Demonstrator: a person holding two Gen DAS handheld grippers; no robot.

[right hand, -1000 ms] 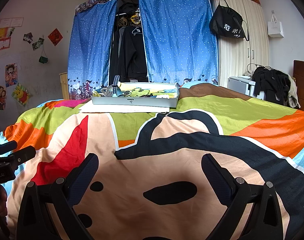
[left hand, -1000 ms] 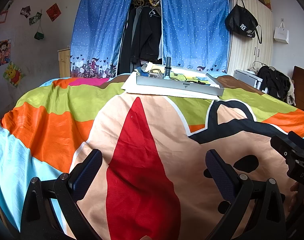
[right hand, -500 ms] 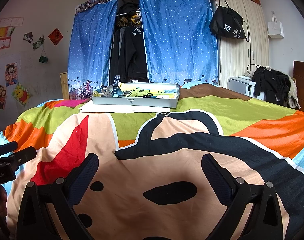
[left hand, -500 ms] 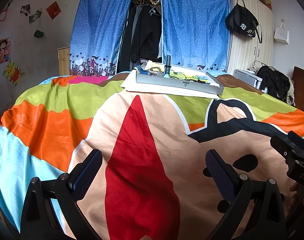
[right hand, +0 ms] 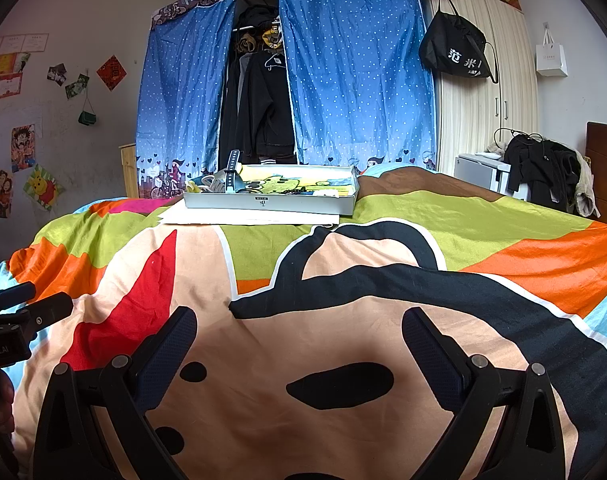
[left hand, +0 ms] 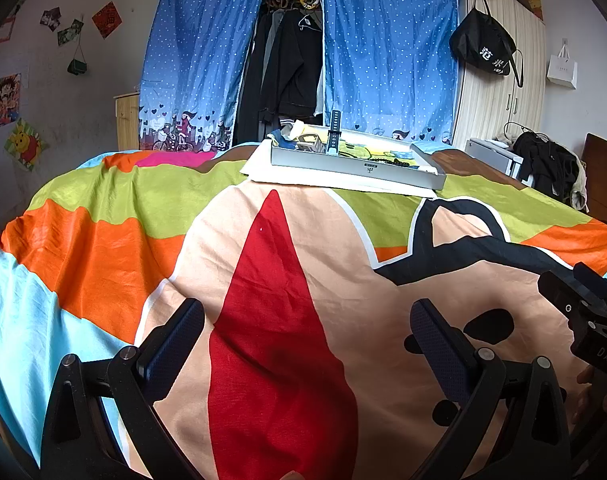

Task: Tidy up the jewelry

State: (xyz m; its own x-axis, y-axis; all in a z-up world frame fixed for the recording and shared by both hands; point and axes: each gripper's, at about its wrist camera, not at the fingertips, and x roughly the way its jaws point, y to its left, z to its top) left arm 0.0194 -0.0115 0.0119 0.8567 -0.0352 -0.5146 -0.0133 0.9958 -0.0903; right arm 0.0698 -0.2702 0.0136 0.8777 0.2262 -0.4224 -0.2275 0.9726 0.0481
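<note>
One grey tray (right hand: 271, 203), centre frame, on one white sheet (right hand: 247, 216). One upright watch strap (right hand: 232, 171). One dark bead string (right hand: 293, 191). Two blue curtains (right hand: 359, 80). One black bag (right hand: 455, 50). One white paper bag (right hand: 550, 60). Two grippers: left gripper (left hand: 305, 332), right gripper (right hand: 299, 334).

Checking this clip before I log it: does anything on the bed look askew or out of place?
Only one thing: a watch strap stands upright out of the left end of the tray, while the other pieces lie flat. Both grippers, left and right, are open and empty.
</note>
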